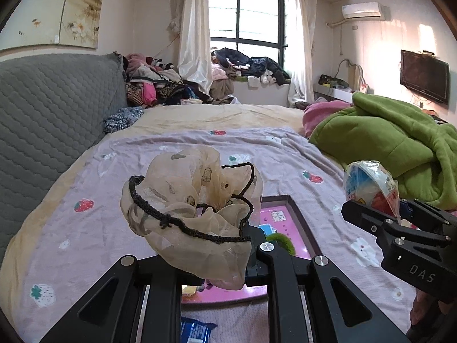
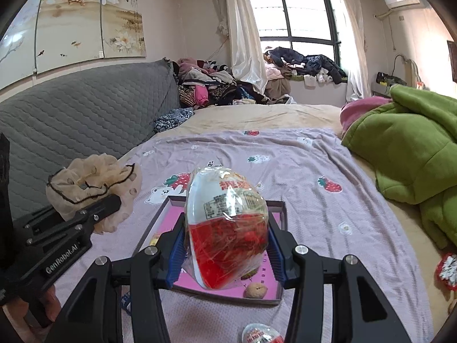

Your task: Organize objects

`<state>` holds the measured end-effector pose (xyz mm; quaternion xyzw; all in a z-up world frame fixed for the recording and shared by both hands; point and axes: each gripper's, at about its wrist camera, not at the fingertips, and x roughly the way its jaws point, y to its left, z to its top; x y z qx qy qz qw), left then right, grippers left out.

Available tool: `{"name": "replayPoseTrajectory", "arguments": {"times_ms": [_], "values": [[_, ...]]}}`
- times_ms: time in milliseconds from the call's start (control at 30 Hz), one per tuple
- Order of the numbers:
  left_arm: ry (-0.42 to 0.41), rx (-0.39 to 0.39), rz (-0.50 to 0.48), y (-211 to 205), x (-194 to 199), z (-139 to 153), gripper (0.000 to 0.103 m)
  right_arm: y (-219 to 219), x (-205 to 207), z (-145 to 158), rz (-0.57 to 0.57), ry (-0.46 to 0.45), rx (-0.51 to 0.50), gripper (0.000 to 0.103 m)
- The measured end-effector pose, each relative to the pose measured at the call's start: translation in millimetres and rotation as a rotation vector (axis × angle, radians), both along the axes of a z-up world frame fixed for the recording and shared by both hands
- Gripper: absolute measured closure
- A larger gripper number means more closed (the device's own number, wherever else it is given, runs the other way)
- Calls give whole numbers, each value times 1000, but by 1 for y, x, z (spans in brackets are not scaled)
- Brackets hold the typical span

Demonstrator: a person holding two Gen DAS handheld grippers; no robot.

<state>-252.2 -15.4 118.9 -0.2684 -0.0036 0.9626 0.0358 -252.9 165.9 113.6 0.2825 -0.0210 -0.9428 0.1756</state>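
The left gripper (image 1: 228, 245) pinches a beige scrunchie (image 1: 188, 203) at centre frame; the right gripper (image 2: 227, 245) clamps a wrapped egg-shaped snack (image 2: 225, 228) above the pink tray (image 2: 281, 208) on the bed (image 2: 328, 214). Best to lower each inside the rim before letting go, clear of the small items already there.

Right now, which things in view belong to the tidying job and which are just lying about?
Job: scrunchie in left tool; wrapped egg in right tool; pink tray; second egg; blue packet.
Lying about: green blanket; clothes pile; television.
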Motion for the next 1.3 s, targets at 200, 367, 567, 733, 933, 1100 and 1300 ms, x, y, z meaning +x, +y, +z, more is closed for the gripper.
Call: {"name": "replayPoseTrajectory", "arguments": {"times_ms": [200, 367, 567, 733, 933, 1100, 1300], "values": [[-4, 5, -1, 2, -16, -28, 87, -3, -17, -23, 4, -10, -17, 53], [-17, 21, -3, 5, -29, -54, 87, -4, -29, -41, 2, -16, -16, 53], [-57, -10, -33, 21, -45, -95, 87, -6, -40, -64, -4, -11, 14, 53], [-75, -28, -76, 30, -48, -116, 87, -4, -49, -87, -13, -42, 23, 53], [-116, -21, -97, 31, -60, -133, 86, -4, -65, -110, -24, -84, 75, 53], [-139, -34, -102, 37, -63, -141, 86, 2, -79, -128, -39, -148, 84, 53], [-157, -37, -111, 40, -65, -146, 86, 4, -87, -142, -46, -190, 101, 53]]}}
